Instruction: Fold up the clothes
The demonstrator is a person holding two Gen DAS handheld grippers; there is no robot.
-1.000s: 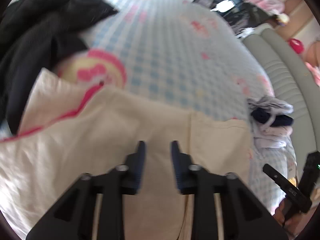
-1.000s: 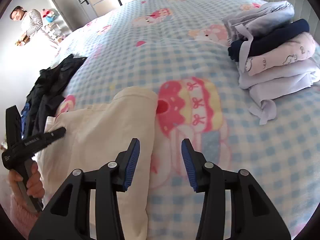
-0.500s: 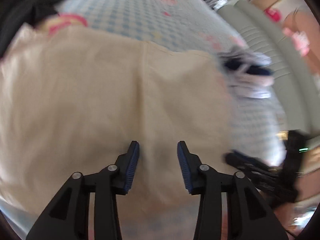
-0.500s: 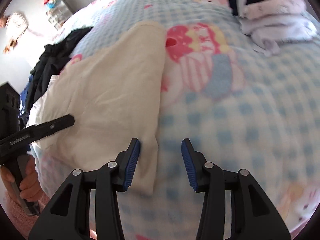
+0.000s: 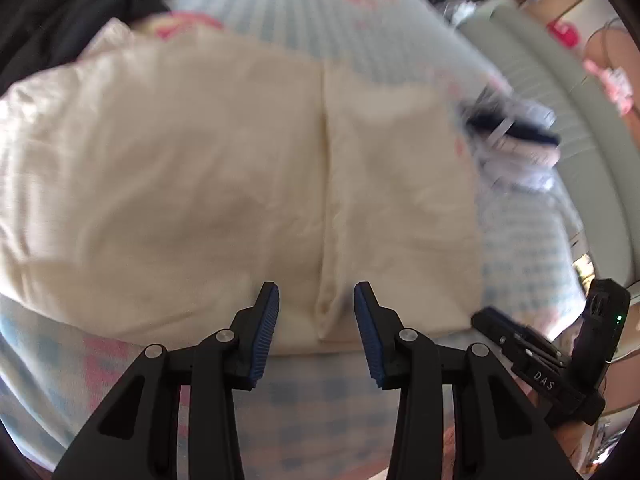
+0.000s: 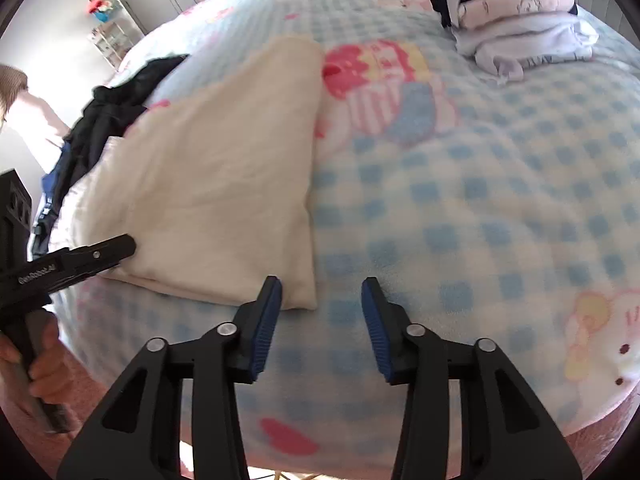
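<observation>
A cream garment (image 5: 224,168) lies spread flat on the blue checked blanket (image 6: 480,184), folded lengthwise with a seam down its middle. My left gripper (image 5: 316,312) is open at the garment's near hem, its fingers either side of the seam end, holding nothing. In the right wrist view the same cream garment (image 6: 224,176) lies left of centre. My right gripper (image 6: 322,308) is open just off its near right corner, empty. The left gripper (image 6: 80,260) shows at that view's left edge, and the right gripper (image 5: 532,364) at the left view's lower right.
A stack of folded clothes (image 6: 516,12) sits at the far right of the bed. A heap of dark clothes (image 6: 108,108) lies at the far left. A person (image 6: 24,112) stands beyond the bed's left side. A padded headboard (image 5: 560,92) runs along the right.
Both grippers have pulled back toward the near edge of the bed, from over the garment to its near hem. The garment lies unmoved. Both stay open.
</observation>
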